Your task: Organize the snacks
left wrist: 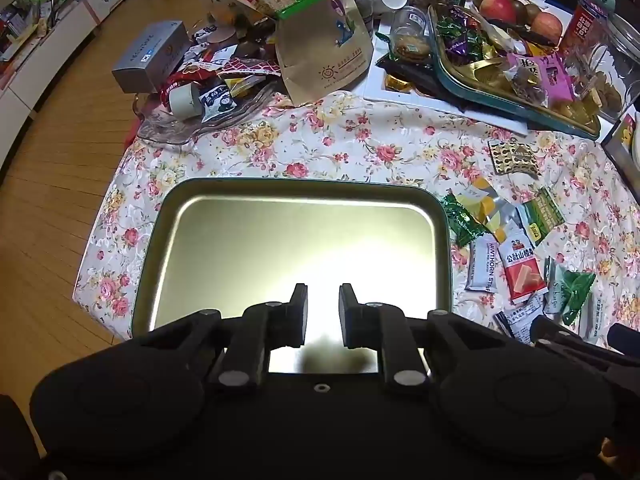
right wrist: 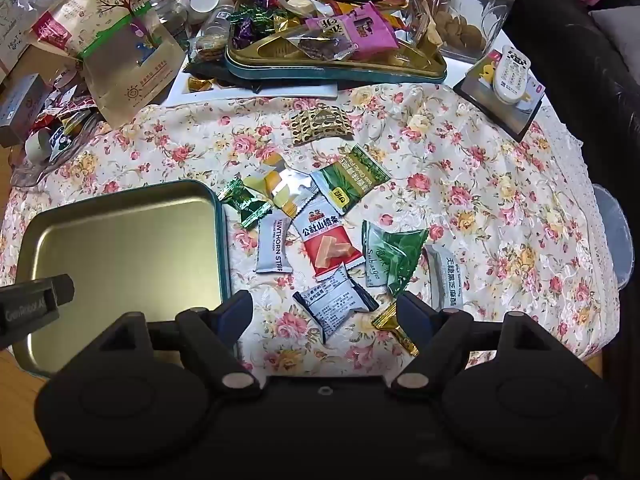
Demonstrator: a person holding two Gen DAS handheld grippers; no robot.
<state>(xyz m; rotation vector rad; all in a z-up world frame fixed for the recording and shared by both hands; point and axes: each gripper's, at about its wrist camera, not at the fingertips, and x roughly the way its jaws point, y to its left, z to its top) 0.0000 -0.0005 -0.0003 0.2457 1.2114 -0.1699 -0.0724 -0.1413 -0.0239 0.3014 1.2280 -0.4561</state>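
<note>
Floral tablecloth (right wrist: 460,168): tray (left wrist: 442,216) rim beside snacks (right wrist: 320,236).

Floral-clothed table (right wrist: 460,208) bears metal tray (right wrist: 120,240) (bare inside), scattered snack packets (right wrist: 324,244), clutter behind

A shallow tray (right wrist: 120,248) is set on the tablecloth (right wrist: 480,208) at the near left, and a cluster of small snack packets (right wrist: 320,240) is spread on the cloth just to its right, with the hawthorn strip packet (right wrist: 274,246) lying nearest the tray's right rim. Behind the cluster a single patterned packet (right wrist: 320,125) is laid apart. Further back a second tray (right wrist: 336,65) heaped with sweets is placed, with a standing paper pouch (right wrist: 120,48) to its left and a glass jar (right wrist: 464,8) to its right.
</note>
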